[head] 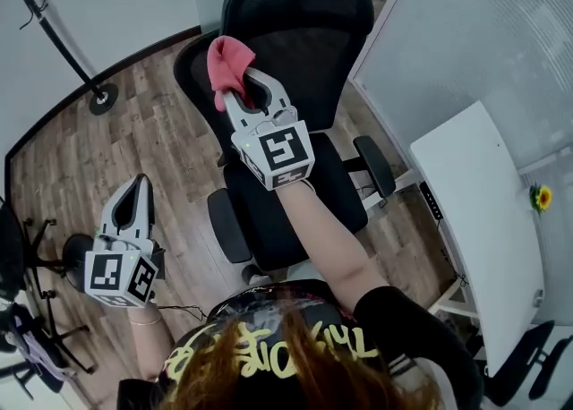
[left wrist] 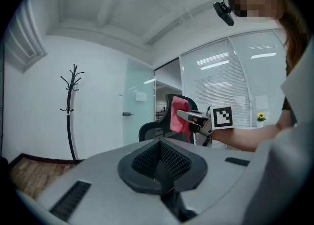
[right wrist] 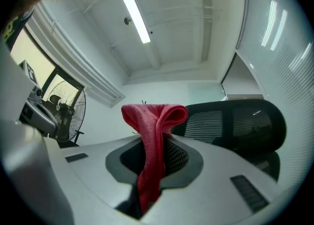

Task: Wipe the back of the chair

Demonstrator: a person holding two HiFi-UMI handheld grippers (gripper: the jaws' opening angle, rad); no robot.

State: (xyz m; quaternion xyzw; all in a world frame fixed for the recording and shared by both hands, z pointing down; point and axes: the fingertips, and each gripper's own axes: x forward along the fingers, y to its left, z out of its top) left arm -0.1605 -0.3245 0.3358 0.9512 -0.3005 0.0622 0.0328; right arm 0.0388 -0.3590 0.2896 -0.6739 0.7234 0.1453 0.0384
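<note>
Cloth (head: 229, 61) in right gripper (head: 242, 86)

- In the head view, the red cloth (head: 229, 61) is covering the tips of the right gripper (head: 243, 86). Whether it is touching the mesh chair back (head: 309, 32) cannot be told.
- The person's forearm (head: 327, 238) and hair (head: 295, 363) are hiding part of the chair seat (head: 255, 220) and nearly all of the base beneath.
- The top-left corner is cutting off the upper hooks of the coat stand (head: 101, 98).
- The yellow flower (head: 540, 197) is showing too small to tell its kind.
- In the right gripper view, the gripper's own body is partly hiding the floor fan (right wrist: 66, 106), and the cloth's lower end is vanishing between the 2 jaws.
- In the left gripper view, the cloth and right gripper are blocking most of the chair back.
</note>
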